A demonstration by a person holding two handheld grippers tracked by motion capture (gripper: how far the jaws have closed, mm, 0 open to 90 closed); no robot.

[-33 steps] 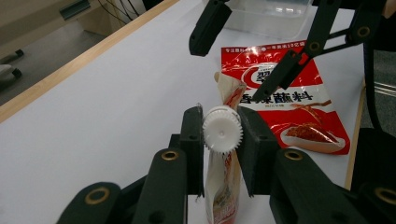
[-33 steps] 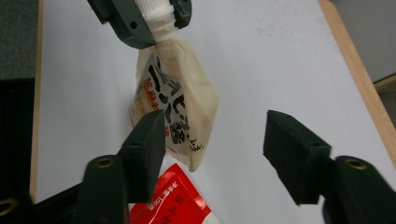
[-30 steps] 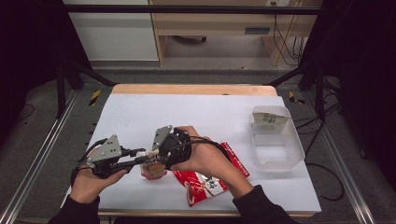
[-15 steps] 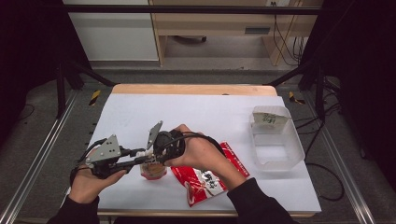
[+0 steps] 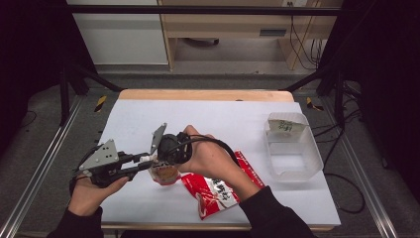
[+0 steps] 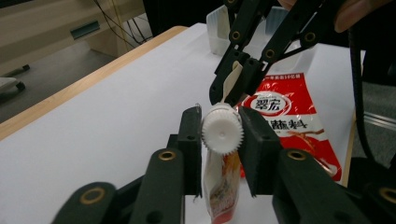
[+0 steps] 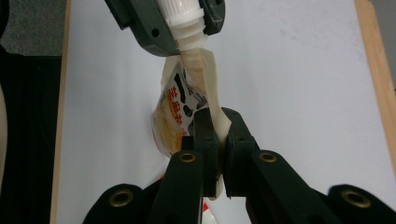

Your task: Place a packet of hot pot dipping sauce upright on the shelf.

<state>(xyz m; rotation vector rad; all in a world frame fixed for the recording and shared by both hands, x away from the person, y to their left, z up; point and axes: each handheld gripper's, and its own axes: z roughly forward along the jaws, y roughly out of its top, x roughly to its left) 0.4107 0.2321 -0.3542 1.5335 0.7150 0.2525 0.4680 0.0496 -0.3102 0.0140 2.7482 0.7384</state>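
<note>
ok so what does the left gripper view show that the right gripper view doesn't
The left gripper view alone shows the white ridged cap end-on and the red packet lying flat on the table behind. The right gripper view alone shows the printed pouch body below the spout threads. Both show the left gripper clamped at the cap and the right gripper pinching a cream strip by the spout.

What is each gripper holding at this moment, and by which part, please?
The left gripper clamps the sauce pouch at its white screw cap. The right gripper has just closed on the pouch's pale edge strip below the spout.
</note>
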